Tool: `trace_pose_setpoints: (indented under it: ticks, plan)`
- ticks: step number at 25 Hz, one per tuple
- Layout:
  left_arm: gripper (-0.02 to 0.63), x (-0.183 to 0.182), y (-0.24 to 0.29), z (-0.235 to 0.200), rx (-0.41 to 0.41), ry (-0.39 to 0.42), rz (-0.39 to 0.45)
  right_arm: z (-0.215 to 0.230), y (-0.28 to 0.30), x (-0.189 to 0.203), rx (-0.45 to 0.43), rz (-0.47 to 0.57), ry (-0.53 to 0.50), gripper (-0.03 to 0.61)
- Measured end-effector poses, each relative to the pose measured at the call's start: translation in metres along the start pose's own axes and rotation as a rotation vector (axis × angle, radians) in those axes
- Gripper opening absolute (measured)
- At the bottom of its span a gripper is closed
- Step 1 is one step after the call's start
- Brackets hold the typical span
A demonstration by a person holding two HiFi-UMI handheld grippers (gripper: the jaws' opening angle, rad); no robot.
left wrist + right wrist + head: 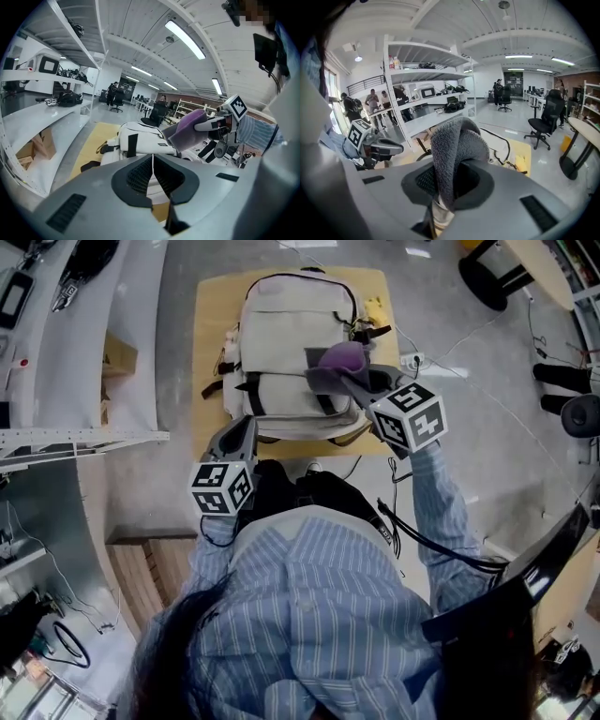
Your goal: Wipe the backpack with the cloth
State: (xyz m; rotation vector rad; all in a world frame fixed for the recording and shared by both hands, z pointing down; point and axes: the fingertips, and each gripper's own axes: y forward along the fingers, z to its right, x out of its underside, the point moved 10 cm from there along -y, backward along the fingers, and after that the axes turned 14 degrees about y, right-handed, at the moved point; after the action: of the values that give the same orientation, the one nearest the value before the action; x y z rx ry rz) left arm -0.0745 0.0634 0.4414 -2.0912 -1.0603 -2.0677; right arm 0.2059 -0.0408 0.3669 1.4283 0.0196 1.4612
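A cream backpack (286,357) with black straps lies flat on a small wooden table (211,306). My right gripper (349,381) is shut on a purple-grey cloth (339,360), holding it over the backpack's right side; in the right gripper view the cloth (454,150) bulges out of the jaws. My left gripper (246,427) hovers at the backpack's near left edge, jaws shut with nothing between them. From the left gripper view the backpack (140,140) lies ahead, with the cloth (190,129) and the right gripper beyond it.
White shelving (66,352) stands close to the table's left. A cable and power strip (412,360) lie on the floor to the right. A yellow item (375,307) sits at the table's far right corner. Office chairs and people are far off.
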Motion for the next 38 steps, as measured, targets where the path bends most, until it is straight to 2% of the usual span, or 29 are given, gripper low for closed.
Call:
trace_pose_setpoints:
  ticks: [4,9,18,22,26,31,38]
  plan:
    - [0.012,0.002,-0.012,-0.033,-0.036,-0.017,0.002,-0.034,0.038,-0.031,-0.076,0.002,-0.057,0.041]
    - [0.012,0.006,-0.027,-0.074,-0.078,-0.039,0.003,-0.079,0.097,-0.06,-0.158,0.002,-0.08,0.041]
    - [0.012,0.01,-0.031,-0.127,-0.066,-0.047,-0.005,-0.131,0.188,-0.07,-0.22,-0.082,-0.082,0.041]
    - [0.012,0.01,-0.028,-0.147,-0.033,-0.04,-0.014,-0.129,0.212,-0.059,-0.158,-0.153,-0.093,0.041]
    - [0.012,0.007,-0.019,-0.157,0.013,-0.017,-0.018,-0.107,0.214,-0.044,-0.087,-0.187,-0.051,0.041]
    - [0.012,0.001,-0.009,-0.154,0.062,0.015,-0.018,-0.068,0.186,-0.031,-0.013,-0.158,0.054,0.041]
    - [0.012,-0.01,0.013,-0.122,0.084,0.004,-0.007,-0.002,0.125,-0.017,0.132,-0.194,0.053,0.041]
